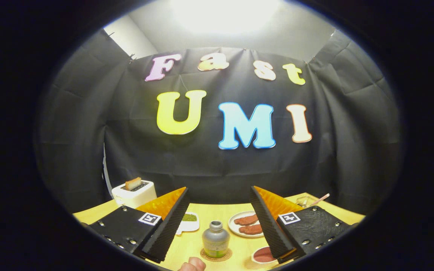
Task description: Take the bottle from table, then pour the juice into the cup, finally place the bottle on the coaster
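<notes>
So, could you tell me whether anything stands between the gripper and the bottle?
Nothing visible does. The gripper is open, and the bottle stands upright on the coaster on the table, between the fingers.

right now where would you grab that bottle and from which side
Probably the bottle's straight body below the shoulder, not the narrow capped neck. It stands upright on a round coaster, between and just ahead of the open gripper fingers. Come in level from the near side, one finger on each flank, minding the hand right before it.
</notes>
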Motion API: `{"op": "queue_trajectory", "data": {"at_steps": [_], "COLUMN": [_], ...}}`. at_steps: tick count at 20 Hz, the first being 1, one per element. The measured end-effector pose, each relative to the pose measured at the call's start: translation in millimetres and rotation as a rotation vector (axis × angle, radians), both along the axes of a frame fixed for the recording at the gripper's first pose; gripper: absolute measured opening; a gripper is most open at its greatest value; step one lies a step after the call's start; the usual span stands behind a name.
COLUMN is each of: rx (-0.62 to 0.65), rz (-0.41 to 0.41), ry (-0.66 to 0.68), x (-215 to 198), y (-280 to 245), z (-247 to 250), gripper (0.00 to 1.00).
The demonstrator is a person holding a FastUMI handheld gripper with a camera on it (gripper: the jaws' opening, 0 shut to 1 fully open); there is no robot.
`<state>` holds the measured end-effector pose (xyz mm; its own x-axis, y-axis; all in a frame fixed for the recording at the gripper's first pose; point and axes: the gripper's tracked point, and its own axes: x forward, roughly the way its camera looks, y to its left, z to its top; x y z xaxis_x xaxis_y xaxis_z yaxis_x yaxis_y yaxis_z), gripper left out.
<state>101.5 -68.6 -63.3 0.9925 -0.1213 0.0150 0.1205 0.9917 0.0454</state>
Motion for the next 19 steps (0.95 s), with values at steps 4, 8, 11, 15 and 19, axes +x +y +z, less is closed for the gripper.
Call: {"op": "queue_trajectory", "data": {"at_steps": [4, 8, 11, 15, 19], "rx": [0.037, -0.051, -0.069, -0.086, -0.101], "rz": [0.0, 0.019, 0.035, 0.032, 0.061], "ry": [-0.023, -0.024, -0.03, -0.01, -0.037], "x": [-16.1, -23.2, -25.0, -22.7, -27.7], "y": [-1.0, 6.0, 9.7, -8.9, -36.3], "z": [66.1, 106.5, 110.4, 89.6, 62.2], "gripper": [0.98, 0.98, 0.98, 0.98, 0.98]}}
